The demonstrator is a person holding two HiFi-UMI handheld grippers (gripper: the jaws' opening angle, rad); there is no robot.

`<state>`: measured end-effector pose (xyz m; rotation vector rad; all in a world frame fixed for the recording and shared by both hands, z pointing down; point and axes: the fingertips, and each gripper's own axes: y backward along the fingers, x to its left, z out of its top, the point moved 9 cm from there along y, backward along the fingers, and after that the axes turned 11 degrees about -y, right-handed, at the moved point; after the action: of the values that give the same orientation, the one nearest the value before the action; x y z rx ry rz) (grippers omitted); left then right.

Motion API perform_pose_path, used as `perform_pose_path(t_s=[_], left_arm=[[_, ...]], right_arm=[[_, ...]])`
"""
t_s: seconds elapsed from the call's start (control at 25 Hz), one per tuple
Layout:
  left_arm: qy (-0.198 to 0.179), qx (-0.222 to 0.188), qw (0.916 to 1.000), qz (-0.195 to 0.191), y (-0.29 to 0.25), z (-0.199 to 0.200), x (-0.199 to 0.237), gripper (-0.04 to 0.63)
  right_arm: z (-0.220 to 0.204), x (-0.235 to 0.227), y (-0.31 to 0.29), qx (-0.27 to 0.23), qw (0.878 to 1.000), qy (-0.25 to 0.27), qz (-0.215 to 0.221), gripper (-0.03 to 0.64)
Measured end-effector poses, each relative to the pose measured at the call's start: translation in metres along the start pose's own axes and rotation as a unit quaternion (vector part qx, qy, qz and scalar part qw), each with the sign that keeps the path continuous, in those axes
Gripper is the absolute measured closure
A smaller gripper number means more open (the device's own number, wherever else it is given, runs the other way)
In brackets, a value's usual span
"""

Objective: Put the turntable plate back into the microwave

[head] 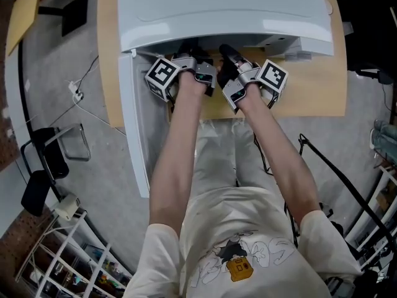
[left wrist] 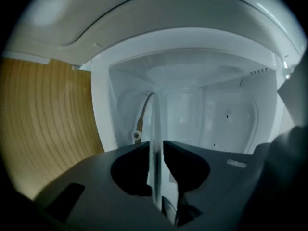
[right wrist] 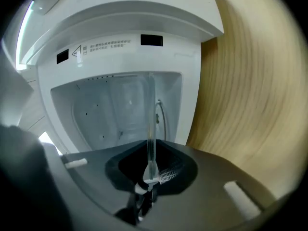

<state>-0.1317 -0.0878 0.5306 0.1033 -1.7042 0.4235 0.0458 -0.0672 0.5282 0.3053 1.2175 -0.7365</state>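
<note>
The plate (left wrist: 154, 129) sits edge-on between the jaws of the left gripper (left wrist: 155, 150) and of the right gripper (right wrist: 150, 150). Each gripper pinches its near rim, I think so that the glass stays steady while it enters the microwave (right wrist: 120, 37). Most of the plate already reaches into the open cavity. Both grippers seem rolled sideways, so the plate probably lies flat over the tabletop (right wrist: 240, 81). As a round disc, it has no long axis.

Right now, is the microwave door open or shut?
Open. Both gripper views look straight into the white cavity, and the head view shows the door swung out from the microwave.
</note>
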Motion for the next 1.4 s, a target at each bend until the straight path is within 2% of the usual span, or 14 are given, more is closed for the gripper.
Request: perform_pose_path(t_s=[0.08, 0.28, 0.36, 0.44, 0.64, 0.76, 0.92, 1.2, 1.32, 1.4], left_arm=[[0.014, 0.008, 0.9999, 0.001, 0.003, -0.005, 0.0, 0.484], [0.003, 0.002, 1.0, 0.003, 0.024, -0.018, -0.002, 0.483], [0.005, -0.007, 0.9999, -0.011, 0.026, -0.019, -0.002, 0.536], [0.007, -0.002, 0.9998, -0.016, 0.022, -0.019, -0.001, 0.558], [0.005, 0.011, 0.9998, 0.013, 0.016, -0.015, 0.001, 0.566], [-0.003, 0.012, 0.9996, 0.026, 0.015, -0.013, 0.005, 0.568], [-0.018, 0.016, 0.9989, 0.04, 0.013, -0.012, 0.007, 0.569], [-0.047, 0.029, 0.9979, 0.033, 0.009, -0.009, 0.001, 0.565], [-0.044, 0.04, 0.9978, 0.029, 0.012, -0.013, 0.004, 0.56], [-0.045, 0.042, 0.9977, 0.028, 0.016, -0.017, 0.006, 0.564]], right_arm=[[0.007, 0.001, -0.002, -0.016, 1.0, 0.001, -0.001, 0.574], [0.017, 0.01, -0.015, -0.03, 1.0, 0.004, 0.002, 0.574], [0.02, 0.014, -0.021, -0.032, 0.999, 0.014, -0.003, 0.574], [0.025, 0.015, -0.024, -0.037, 0.999, 0.024, -0.011, 0.575], [0.027, 0.017, -0.029, -0.032, 0.997, 0.051, -0.043, 0.576], [0.022, 0.015, -0.022, -0.02, 0.997, 0.052, -0.056, 0.529], [0.015, 0.007, -0.013, -0.011, 0.994, 0.07, -0.086, 0.558], [0.018, 0.009, -0.018, -0.015, 0.994, 0.067, -0.09, 0.575], [0.023, 0.009, -0.021, -0.029, 0.994, 0.056, -0.087, 0.583], [0.027, 0.012, -0.026, -0.032, 0.993, 0.068, -0.092, 0.584]])
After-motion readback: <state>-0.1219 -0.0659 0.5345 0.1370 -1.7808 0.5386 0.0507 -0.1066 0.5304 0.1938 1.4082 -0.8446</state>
